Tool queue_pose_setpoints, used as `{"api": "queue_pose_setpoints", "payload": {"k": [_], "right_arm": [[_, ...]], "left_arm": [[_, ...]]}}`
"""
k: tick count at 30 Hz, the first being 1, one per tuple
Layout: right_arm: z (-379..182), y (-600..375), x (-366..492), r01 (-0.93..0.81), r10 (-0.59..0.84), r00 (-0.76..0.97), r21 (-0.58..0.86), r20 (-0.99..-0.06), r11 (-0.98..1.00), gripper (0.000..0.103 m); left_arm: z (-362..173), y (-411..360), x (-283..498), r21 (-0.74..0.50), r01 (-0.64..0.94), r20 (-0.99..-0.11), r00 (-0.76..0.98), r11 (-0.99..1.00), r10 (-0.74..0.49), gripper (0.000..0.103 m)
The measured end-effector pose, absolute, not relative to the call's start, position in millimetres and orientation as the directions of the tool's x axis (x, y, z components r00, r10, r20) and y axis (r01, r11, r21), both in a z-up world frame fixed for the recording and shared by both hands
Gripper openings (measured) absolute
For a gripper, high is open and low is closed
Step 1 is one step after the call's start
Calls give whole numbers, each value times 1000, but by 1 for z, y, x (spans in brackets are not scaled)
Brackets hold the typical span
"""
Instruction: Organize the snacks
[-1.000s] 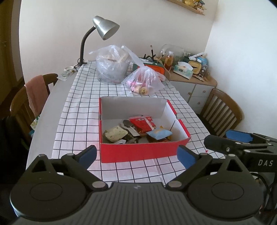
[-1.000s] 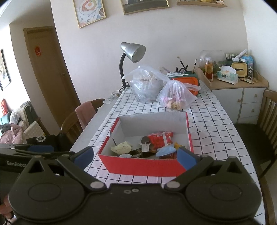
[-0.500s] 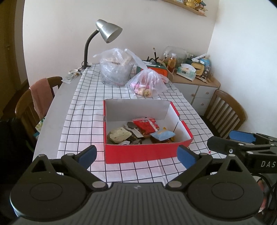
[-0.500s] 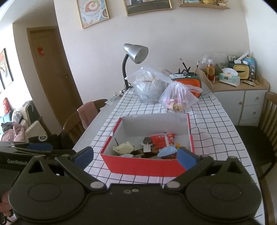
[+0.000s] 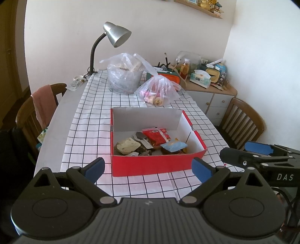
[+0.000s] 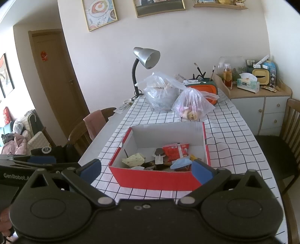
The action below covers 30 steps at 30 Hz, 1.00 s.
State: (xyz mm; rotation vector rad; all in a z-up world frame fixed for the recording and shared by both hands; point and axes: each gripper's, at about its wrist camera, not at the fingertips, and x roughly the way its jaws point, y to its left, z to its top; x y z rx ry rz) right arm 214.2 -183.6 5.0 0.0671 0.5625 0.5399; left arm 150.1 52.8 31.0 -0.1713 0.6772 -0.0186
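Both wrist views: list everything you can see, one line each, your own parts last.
Box: one, red outside, white inside, open, on the checked cloth.
Snack packets: several, red, blue, pale yellow and dark, loose in the box.
Checked cloth: one, white with black lines, over the table.
Plastic bags: two, clear; the smaller nearer the box.
Lamp: one, silver, far end of table.
Orange case: one, behind the bags.
Chairs: two wooden, one each side; the other carries a pink cloth.
Cabinet: one, grey and wood, cluttered top, with a tissue box.
Pictures: two framed, on the wall.
Door: one, brown.
Left tongs: blue pads, open.
Right tongs: blue pads, open.
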Motion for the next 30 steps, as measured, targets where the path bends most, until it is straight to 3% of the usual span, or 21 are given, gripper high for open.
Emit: {"api": "queue_pose_setpoints", "payload": {"k": [30], "right_arm": [[-18,-203,214,-396,455,719,228,-526,890,103]], "left_arm": [[24,48,149,-152,-37,-635,769,988,-69,100]]}}
